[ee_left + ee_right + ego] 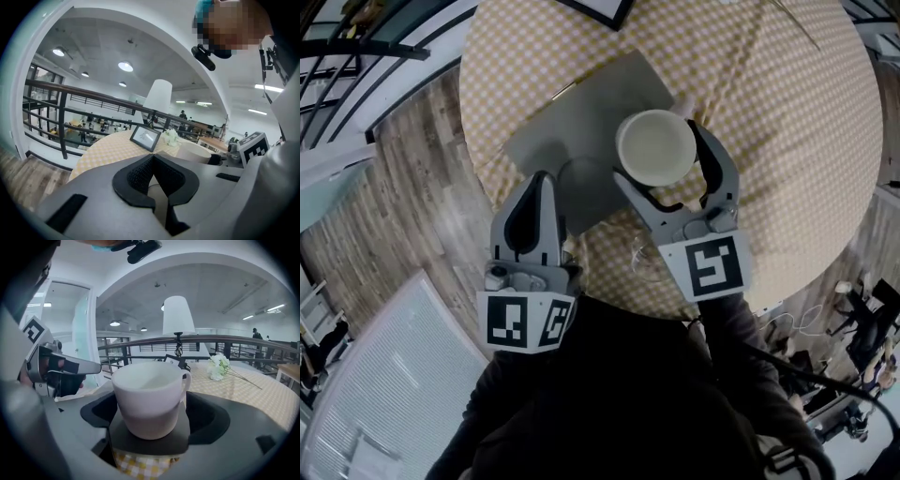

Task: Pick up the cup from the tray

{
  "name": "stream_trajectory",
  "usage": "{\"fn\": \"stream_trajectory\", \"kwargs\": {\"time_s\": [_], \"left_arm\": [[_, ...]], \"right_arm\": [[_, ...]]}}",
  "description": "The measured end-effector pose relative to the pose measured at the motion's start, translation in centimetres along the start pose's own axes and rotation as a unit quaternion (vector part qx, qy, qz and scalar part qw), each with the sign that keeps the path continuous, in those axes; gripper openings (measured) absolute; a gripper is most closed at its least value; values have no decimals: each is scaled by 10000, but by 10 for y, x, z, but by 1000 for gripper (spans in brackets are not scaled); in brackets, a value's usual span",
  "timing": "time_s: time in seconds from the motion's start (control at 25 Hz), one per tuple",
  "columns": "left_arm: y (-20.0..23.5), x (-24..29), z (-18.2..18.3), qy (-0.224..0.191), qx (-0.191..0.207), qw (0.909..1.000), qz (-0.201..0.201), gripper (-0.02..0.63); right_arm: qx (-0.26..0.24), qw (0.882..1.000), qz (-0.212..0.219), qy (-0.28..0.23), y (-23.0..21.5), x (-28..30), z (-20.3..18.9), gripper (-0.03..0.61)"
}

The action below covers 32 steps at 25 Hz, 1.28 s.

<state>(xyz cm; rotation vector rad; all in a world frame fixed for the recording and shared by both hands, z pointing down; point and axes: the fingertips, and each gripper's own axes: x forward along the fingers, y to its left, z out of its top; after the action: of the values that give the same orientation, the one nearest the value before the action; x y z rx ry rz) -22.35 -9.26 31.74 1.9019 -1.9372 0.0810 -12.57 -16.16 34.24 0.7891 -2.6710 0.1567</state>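
Note:
A white cup (656, 147) (150, 397) stands upright on the right corner of a grey tray (572, 122) (150, 444); its handle points away from me in the right gripper view. My right gripper (658, 155) (152, 420) is open wide with a jaw on each side of the cup. A gap shows between the pads and the cup wall. My left gripper (540, 183) (152, 158) is shut and empty. It hovers at the tray's near edge, to the left of the cup. The cup (193, 151) also shows at the right of the left gripper view.
The tray lies on a round table with a yellow checked cloth (787, 141). A small framed picture (600, 9) (146, 137) and white flowers (218, 366) stand further back. Something of clear glass (642, 258) lies under my right gripper. Wood floor (403, 187) and a railing lie left.

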Motion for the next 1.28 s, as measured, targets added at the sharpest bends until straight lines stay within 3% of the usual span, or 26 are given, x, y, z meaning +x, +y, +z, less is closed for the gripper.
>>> {"fn": "stream_trajectory", "kwargs": {"time_s": [0.56, 0.96, 1.28], "left_arm": [[15, 16, -2, 96, -50, 9999, 25, 6], [20, 16, -2, 83, -39, 10000, 2, 6], [-2, 11, 12, -26, 96, 9999, -132, 6]], "right_arm": [[-262, 9995, -175, 1, -2, 28, 0, 397], [-95, 9994, -303, -103, -3, 29, 6, 397], [-43, 9984, -439, -346, -15, 8, 29, 397]]}}
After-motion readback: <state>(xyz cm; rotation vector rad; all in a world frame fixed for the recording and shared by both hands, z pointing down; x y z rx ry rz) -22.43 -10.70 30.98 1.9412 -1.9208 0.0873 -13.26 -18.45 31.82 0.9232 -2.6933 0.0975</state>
